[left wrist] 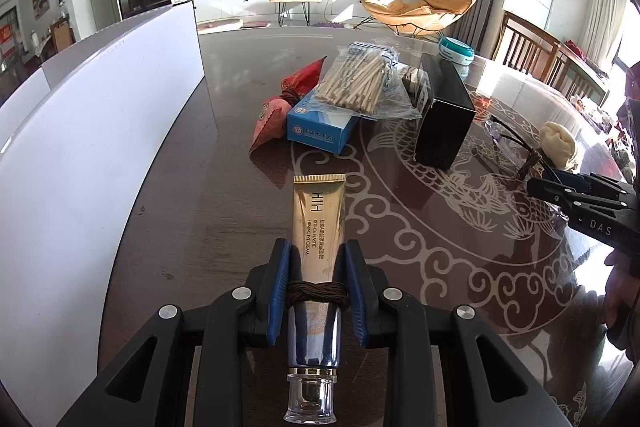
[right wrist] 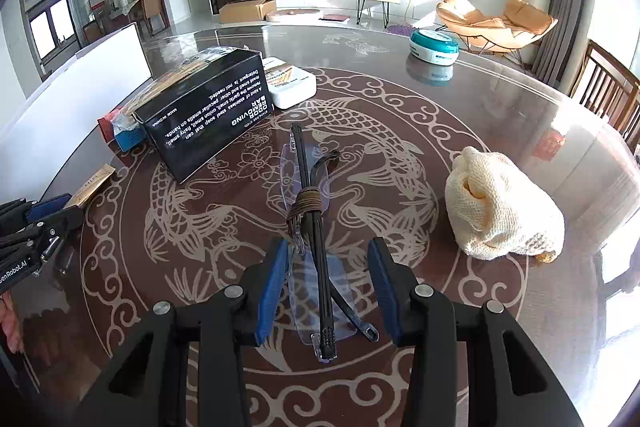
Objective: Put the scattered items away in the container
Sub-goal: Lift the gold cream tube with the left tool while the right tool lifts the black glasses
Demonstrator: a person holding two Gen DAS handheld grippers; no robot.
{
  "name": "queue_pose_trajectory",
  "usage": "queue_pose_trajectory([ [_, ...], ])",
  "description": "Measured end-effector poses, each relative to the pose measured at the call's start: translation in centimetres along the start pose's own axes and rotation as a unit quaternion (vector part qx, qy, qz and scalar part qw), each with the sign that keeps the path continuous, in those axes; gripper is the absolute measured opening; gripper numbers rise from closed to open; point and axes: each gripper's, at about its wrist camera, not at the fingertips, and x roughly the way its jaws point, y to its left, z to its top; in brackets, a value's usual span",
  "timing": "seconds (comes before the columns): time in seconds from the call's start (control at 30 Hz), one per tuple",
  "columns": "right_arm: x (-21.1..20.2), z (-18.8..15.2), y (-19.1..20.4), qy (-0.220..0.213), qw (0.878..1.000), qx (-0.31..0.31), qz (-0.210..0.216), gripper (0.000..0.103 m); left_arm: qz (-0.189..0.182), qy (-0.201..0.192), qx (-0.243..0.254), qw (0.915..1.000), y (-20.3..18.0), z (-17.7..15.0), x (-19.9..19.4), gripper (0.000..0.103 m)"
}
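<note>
Both fingers astride glasses, unclosed.

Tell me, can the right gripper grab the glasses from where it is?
Probably yes. The right gripper is open, with the folded glasses lying between its fingers on the table. Nothing sits in the way.

you're working in bright daylight that pours in from the window side on your right, blowing out the far right edge of both views and laying white glare across the glossy bench. the white container wall is lit flat and bright, and short soft shadows sit beside the black box. both fisheye views bend straight lines hard and go dark at the corners, while the centre stays sharp.
</note>
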Motion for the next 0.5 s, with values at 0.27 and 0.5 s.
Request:
queue_pose_trajectory([
  [0.27,-0.3,-0.1,-0.6,-0.003,1.0,0.015,0.018,0.045,0.042,0.005,0.042,0.9983,-1.8,-0.1,0.3,0.05],
  [0.5,-0.2,-0.1,0.5,0.003,1.0,-0.011,-0.006,0.049,0.051,0.013,0.006,0.9986,-0.3,-0.1,0.6,0.074],
])
